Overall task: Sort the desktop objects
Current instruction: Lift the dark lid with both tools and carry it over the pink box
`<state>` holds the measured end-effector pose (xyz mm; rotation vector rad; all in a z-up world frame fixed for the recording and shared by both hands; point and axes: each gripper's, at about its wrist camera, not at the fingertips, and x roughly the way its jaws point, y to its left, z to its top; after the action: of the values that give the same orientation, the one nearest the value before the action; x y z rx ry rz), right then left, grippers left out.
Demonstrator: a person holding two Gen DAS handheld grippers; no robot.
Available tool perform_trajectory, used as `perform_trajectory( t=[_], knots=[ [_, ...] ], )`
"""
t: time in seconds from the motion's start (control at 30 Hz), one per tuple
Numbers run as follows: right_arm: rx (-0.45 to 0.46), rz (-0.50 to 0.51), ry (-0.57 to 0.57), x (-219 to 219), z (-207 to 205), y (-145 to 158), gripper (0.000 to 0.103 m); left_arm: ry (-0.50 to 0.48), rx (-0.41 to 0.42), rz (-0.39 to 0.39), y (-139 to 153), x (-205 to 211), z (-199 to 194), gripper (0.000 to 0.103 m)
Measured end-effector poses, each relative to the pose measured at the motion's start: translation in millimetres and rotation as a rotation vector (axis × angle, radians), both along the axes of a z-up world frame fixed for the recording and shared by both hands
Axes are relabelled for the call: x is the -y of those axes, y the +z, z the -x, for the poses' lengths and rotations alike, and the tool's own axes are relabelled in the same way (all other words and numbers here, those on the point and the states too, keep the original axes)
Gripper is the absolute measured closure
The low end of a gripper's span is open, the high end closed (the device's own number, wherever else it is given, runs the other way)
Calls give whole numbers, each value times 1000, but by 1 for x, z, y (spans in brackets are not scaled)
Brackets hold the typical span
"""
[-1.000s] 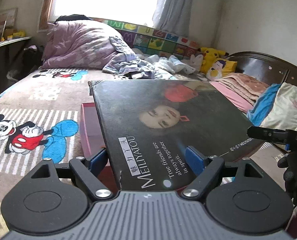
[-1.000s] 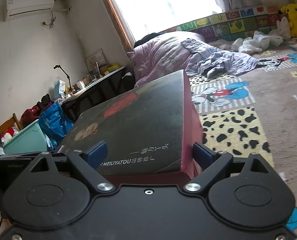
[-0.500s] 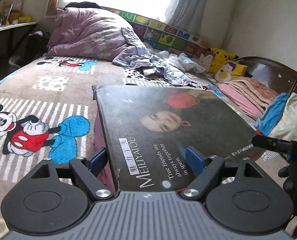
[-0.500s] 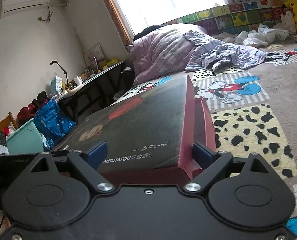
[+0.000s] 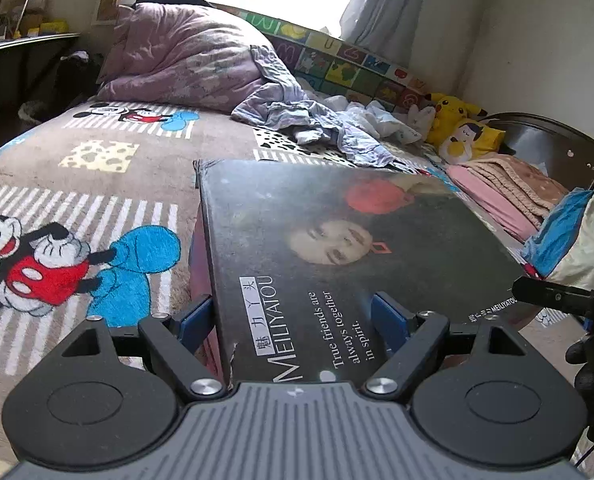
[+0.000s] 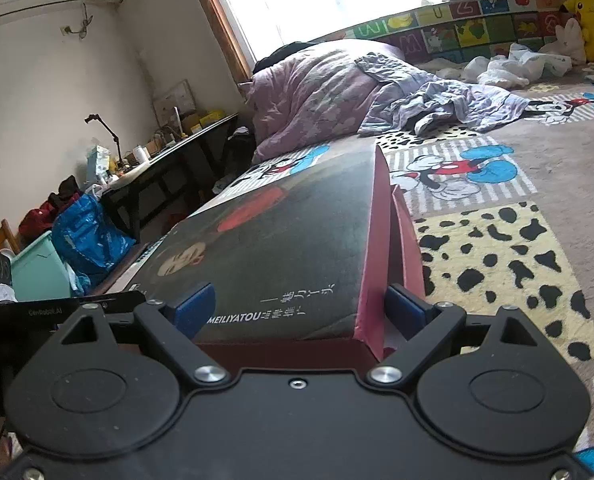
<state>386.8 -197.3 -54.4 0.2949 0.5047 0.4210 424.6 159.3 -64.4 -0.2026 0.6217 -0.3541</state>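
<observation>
Jaws of both grippers clamp the big box [image 5: 337,248]: left gripper [image 5: 297,320] on its near end, right gripper [image 6: 297,308] straddling the lid's red edge. Since a second ago the box has sunk toward the bed [image 5: 97,184], so probably a set-down. Box's far corner sits mid-frame; bare blanket at left, crumpled clothes [image 5: 317,128] above.

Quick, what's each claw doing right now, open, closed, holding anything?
Left claw: closed on the dark gift box, gripping a corner.
Right claw: closed on the same box, at another corner.
</observation>
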Motion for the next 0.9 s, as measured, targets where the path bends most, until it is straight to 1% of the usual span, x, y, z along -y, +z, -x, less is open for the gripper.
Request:
perform_trajectory(
  t=[0.1,0.23,0.33,0.57,0.67,0.73,0.8,0.9],
  knots=[
    [8,12,-6,-1,-5,1,10,14,-11,16,-4,0,-2,19],
    [14,25,-2,-3,-11,2,10,45,-34,60,-8,-2,-4,19],
    [20,34,-9,-3,-14,2,10,57,-36,69,-10,-1,-6,19],
    [20,22,-34,1,-15,-4,10,65,-41,58,-11,5,-11,18],
    [40,0,-44,5,-11,-5,10,65,-40,36,-12,9,-13,17],
    [53,-7,-59,7,-10,-5,10,77,-47,39,-12,10,-15,17],
    [46,-17,-78,9,-11,-6,10,85,-48,30,-10,12,-17,17],
    [28,-39,-104,13,-15,-10,10,98,-25,1,-8,15,-15,17]
  ],
)
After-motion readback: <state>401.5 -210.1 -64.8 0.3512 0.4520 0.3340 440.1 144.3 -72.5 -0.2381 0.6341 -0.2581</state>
